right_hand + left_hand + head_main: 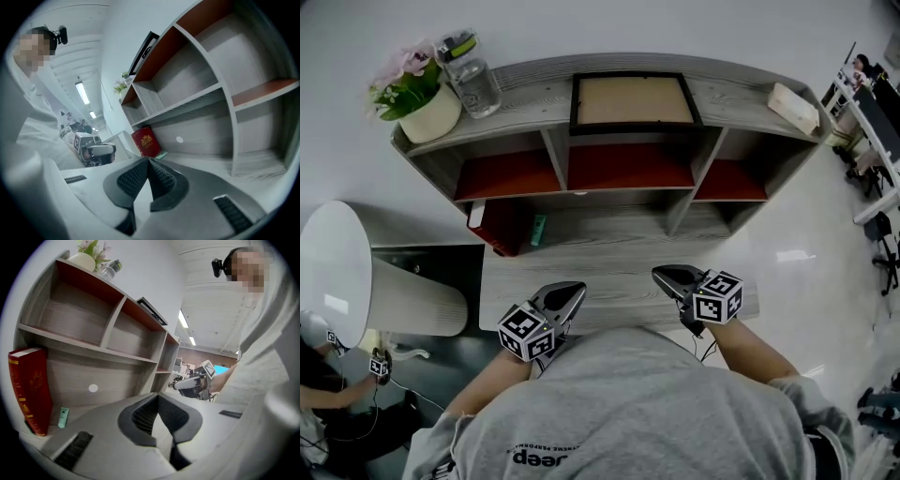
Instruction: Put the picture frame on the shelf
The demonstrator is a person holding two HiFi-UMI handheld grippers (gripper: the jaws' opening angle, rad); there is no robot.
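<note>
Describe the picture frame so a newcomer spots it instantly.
Find the grey wooden shelf unit against the white wall. The picture frame sits midway along its top board, between a glass jar and a pale block. Only it has a black rim round a tan panel.

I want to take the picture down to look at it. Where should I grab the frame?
Pinch the picture frame by its thin black side bars, one on each side, coming from the front. It seems to lean back against the wall on top of the shelf, so the back cannot be reached.
</note>
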